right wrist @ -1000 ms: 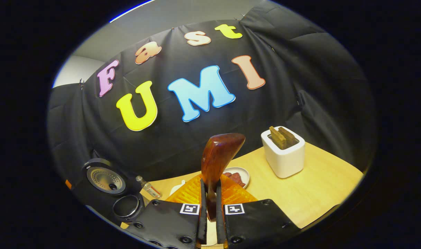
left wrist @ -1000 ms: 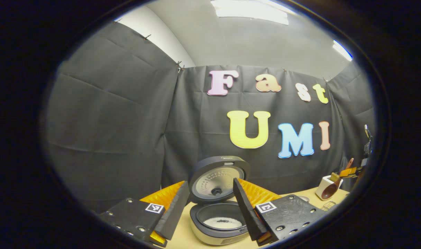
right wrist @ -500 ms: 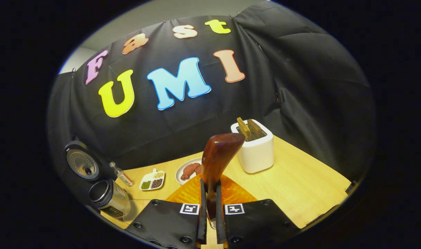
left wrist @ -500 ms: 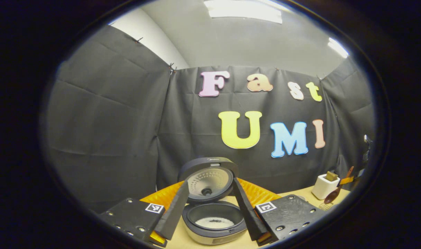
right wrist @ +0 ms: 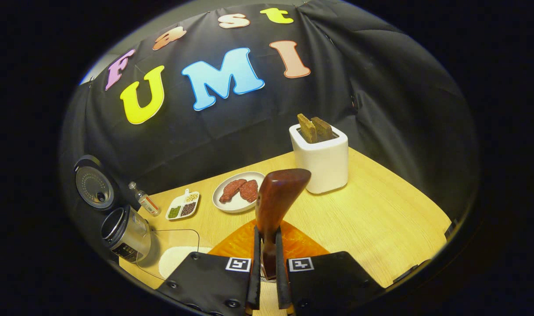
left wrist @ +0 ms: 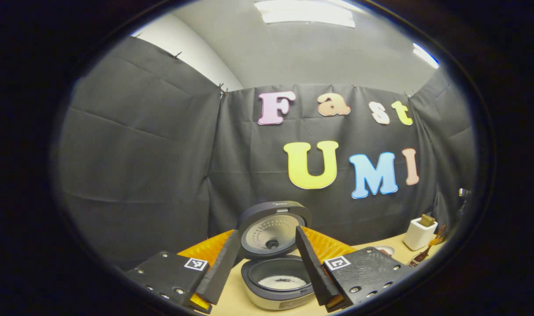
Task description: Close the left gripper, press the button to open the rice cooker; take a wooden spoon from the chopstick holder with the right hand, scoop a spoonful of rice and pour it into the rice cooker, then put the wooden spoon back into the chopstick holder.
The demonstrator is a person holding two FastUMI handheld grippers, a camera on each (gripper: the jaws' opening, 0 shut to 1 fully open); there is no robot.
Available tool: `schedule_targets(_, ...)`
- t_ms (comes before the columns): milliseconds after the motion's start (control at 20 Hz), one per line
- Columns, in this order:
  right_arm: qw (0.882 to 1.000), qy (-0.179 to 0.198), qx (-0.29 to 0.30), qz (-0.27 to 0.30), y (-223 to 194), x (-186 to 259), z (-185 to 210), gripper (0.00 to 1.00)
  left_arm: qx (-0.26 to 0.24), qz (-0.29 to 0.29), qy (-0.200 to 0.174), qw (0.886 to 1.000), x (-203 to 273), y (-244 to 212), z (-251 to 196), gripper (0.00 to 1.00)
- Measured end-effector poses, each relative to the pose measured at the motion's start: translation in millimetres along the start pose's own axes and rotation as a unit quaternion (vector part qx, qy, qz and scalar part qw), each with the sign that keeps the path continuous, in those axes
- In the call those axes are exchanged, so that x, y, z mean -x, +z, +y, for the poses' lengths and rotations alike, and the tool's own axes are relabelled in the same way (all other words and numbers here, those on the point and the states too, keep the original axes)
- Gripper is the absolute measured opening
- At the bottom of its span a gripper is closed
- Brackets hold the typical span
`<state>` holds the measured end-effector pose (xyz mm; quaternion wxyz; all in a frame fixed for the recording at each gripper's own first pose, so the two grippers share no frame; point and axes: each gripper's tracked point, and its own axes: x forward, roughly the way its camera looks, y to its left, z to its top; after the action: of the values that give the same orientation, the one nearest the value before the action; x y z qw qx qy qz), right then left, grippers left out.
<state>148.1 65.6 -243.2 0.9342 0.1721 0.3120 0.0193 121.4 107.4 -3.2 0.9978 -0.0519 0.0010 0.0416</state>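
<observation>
Cooker (left wrist: 277, 281) sits open, lid (left wrist: 273, 228) up, a thin layer of rice in the pot — button step looks done. Left gripper (left wrist: 267, 263) hangs just in front of it, jaws wide, holding nothing.

Right gripper (right wrist: 267, 281) has its jaws clamped narrow on the spoon (right wrist: 275, 206), handle pinched between the fingers, bowl pointing up and away. Holder (right wrist: 321, 160) stands well beyond it on the table (right wrist: 381, 228), two other wooden utensils sticking out. So the spoon is out of the holder and in hand; the scoop is likely the step now.

The clear tub of rice (right wrist: 172, 256) lies low left of the right gripper, just beside the cooker (right wrist: 126, 235). Plate (right wrist: 238, 197), small divided dish (right wrist: 183, 210) and little bottle (right wrist: 145, 202) sit behind it.

To scoop well: swing left and down, tip the bowl into the rice at a shallow angle, level it before lifting. Keep the pinch firm — the handle is smooth and could twist. The cooker is right next to the tub, so a low, short carry should spill least. Left gripper is best kept clear of the pot opening.
</observation>
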Motion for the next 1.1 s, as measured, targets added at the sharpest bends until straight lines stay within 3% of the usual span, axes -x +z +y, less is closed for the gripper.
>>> schedule_targets(50,1.0,0.001,-0.001,0.0,0.5,-1.4,-2.2,0.11,0.001,0.0,0.001,1.0,-1.3,-0.4,0.0,0.81)
schedule_targets(200,1.0,0.006,0.003,-0.027,18.1,13.5,-1.6,0.49,0.0,-0.003,-0.002,1.0,-5.8,4.7,-4.7,0.81)
schedule_targets(300,0.999,-0.008,0.02,-0.043,27.0,22.1,-8.7,0.87,-0.006,-0.007,-0.006,1.0,-12.0,7.6,-9.5,0.81)
schedule_targets(350,0.998,-0.02,0.033,-0.059,35.7,27.7,-13.3,0.98,-0.007,-0.008,-0.008,1.0,-16.2,9.8,-11.6,0.81)
schedule_targets(450,0.993,-0.036,0.057,-0.092,54.3,42.6,-17.8,0.92,-0.006,-0.01,-0.017,1.0,-24.1,14.3,-19.0,0.8)
schedule_targets(500,0.991,-0.041,0.07,-0.104,61.3,51.6,-17.0,0.98,-0.004,-0.011,-0.022,1.0,-29.6,17.3,-22.7,0.81)
schedule_targets(750,0.98,-0.044,0.097,-0.166,100.3,89.4,-3.3,0.98,-0.008,-0.017,-0.045,0.999,-69.7,38.0,-39.9,0.8)
schedule_targets(1100,0.977,-0.055,0.081,-0.188,97.3,108.4,5.6,0.98,-0.009,0.007,-0.059,0.998,-161.6,38.7,-46.8,0.8)
